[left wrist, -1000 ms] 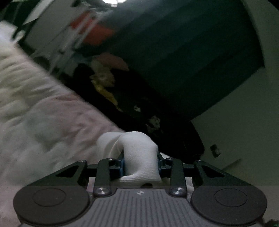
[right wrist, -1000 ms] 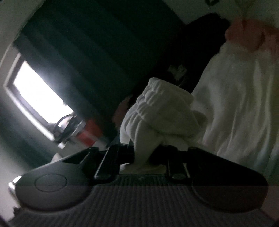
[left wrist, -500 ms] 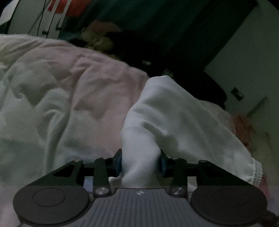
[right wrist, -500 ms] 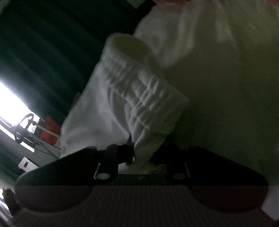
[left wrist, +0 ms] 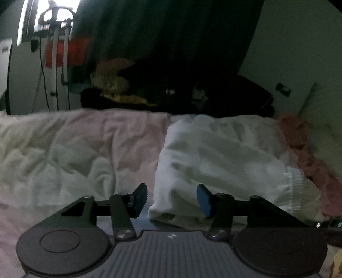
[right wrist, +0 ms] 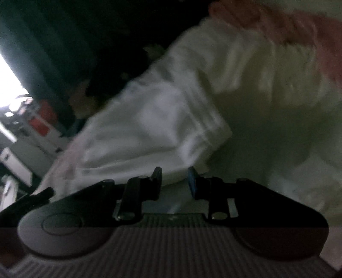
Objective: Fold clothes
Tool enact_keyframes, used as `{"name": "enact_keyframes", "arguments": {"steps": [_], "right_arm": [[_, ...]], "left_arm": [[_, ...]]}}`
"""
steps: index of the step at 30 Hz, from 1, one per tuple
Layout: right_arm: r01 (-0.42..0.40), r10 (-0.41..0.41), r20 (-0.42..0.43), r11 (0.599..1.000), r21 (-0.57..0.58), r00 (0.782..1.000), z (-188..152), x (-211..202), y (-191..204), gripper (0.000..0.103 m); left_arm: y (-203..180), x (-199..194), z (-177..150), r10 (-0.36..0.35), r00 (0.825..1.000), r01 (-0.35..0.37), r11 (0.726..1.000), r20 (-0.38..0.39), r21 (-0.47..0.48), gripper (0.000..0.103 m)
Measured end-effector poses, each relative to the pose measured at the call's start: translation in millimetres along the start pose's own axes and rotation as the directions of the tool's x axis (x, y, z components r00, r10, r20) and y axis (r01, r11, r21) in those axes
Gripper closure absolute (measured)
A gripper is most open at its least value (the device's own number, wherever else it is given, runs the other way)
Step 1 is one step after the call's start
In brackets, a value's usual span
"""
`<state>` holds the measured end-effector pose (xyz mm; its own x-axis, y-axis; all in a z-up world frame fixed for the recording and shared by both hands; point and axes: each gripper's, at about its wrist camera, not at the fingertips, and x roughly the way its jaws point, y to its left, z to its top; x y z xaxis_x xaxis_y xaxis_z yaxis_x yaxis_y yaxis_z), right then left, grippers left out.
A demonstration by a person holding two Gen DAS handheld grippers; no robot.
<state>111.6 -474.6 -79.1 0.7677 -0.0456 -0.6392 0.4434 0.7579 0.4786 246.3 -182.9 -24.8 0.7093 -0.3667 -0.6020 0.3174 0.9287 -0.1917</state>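
Two grippers, both with fingers spread, sit at the near edge of a white garment [left wrist: 224,156] lying on the bed. Your left gripper [left wrist: 172,198] has its blue pads [left wrist: 204,200] parted wide, and the garment's near corner lies in the gap between them; neither pad presses the cloth. From this view the garment rests folded over itself on a pale pink and white quilt [left wrist: 74,149], its gathered elastic band [left wrist: 296,188] at the right end, near a rumpled reddish-pink cloth [left wrist: 303,149] along the bed's far right side.

Your right gripper [right wrist: 174,181] also stands open, with a narrower gap, and its fingertips sit just at the garment's [right wrist: 149,128] bottom edge. Whether they touch the fabric cannot be told, since this view is dim and blurred. The ribbed waistband [right wrist: 211,126] falls just above and right of the fingers, and the reddish-pink cloth [right wrist: 288,34] shows at the upper right.

Behind the bed, in the left wrist view, a dark curtain [left wrist: 166,42] hangs against the wall, with a heap of dark clothes [left wrist: 171,94] and a yellowish item [left wrist: 113,85] piled below it. A bright window [left wrist: 53,17] and a metal stand [left wrist: 57,53] with something red on it fill the upper left.
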Motion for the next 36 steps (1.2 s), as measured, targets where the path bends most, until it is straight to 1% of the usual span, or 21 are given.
{"name": "enact_keyframes", "arguments": {"steps": [1,3,4,6,7,8,9,11,15,17,18,21,26,29,34,36], "right_arm": [[-0.009,0.010,0.013,1.000,-0.020,1.000,-0.6,-14.5,8.1,0.072],[-0.024,0.026,0.039,0.998,-0.064,0.999,-0.5,-40.4,25.7,0.072],[-0.027,0.031,0.051,0.996,-0.090,0.998,1.3,-49.2,36.4,0.072],[-0.036,0.047,0.077,0.991,-0.128,0.996,-3.6,-70.6,45.1,0.043],[-0.042,0.055,0.091,0.989,-0.145,0.994,-7.4,-81.8,47.5,0.013],[-0.047,0.064,0.104,0.986,-0.162,0.993,-11.2,-93.1,49.8,0.004],[-0.052,0.074,0.117,0.982,-0.180,0.990,-15.0,-104.4,52.2,0.005],[-0.061,0.093,0.142,0.975,-0.214,0.986,-22.6,-126.9,57.0,0.004],[-0.077,0.132,0.187,0.958,-0.275,0.973,-39.1,-169.4,66.0,0.004],[-0.084,0.144,0.197,0.956,-0.282,0.970,-52.6,-178.3,67.3,0.004],[-0.087,0.149,0.202,0.954,-0.286,0.968,-59.5,-182.1,67.7,0.004],[-0.088,0.164,0.233,0.948,-0.305,0.959,-80.4,-192.4,70.5,0.004],[-0.056,0.170,0.299,0.933,-0.355,0.939,-114.7,-190.6,77.7,0.004],[-0.033,0.168,0.329,0.925,-0.379,0.929,-131.0,-179.8,81.6,0.004],[0.014,0.146,0.349,0.909,-0.416,0.926,-145.4,-165.0,87.8,0.004],[0.021,0.140,0.355,0.910,-0.414,0.924,-147.0,-161.1,87.1,0.004]], "left_arm": [[-3.6,-14.6,1.9,0.007,1.000,-0.007,1.000,0.013,0.014,0.043],[-11.6,-47.5,4.9,0.011,0.999,-0.012,0.999,0.036,0.033,0.029],[-15.5,-63.2,5.8,0.014,0.999,-0.016,0.999,0.046,0.046,0.026],[-23.5,-92.1,6.9,0.024,0.997,-0.030,0.996,0.067,0.082,0.013],[-27.5,-106.5,7.5,0.029,0.997,-0.037,0.994,0.078,0.100,0.011],[-31.5,-121.0,8.1,0.034,0.995,-0.044,0.992,0.089,0.118,0.005],[-34.4,-135.8,7.6,0.033,0.994,-0.048,0.990,0.109,0.131,0.001],[-36.2,-163.6,2.7,0.009,0.988,-0.031,0.989,0.156,0.141,0.000],[-38.5,-210.3,-14.7,-0.041,0.978,0.008,0.987,0.206,0.159,0.000],[-35.0,-225.5,-26.7,-0.062,0.974,0.029,0.988,0.218,0.151,0.000],[-33.0,-232.2,-32.4,-0.065,0.972,0.033,0.989,0.225,0.145,0.000],[-26.9,-249.5,-50.5,-0.045,0.966,0.010,0.991,0.256,0.134,0.000],[-15.5,-274.1,-80.9,0.000,0.950,-0.039,0.992,0.312,0.120,0.000],[-10.9,-278.6,-95.5,0.016,0.944,-0.059,0.991,0.329,0.123,0.000],[-5.4,-271.6,-116.3,0.034,0.941,-0.087,0.986,0.337,0.144,0.000],[-2.2,-265.0,-121.5,0.040,0.944,-0.089,0.987,0.328,0.136,0.000]]}}
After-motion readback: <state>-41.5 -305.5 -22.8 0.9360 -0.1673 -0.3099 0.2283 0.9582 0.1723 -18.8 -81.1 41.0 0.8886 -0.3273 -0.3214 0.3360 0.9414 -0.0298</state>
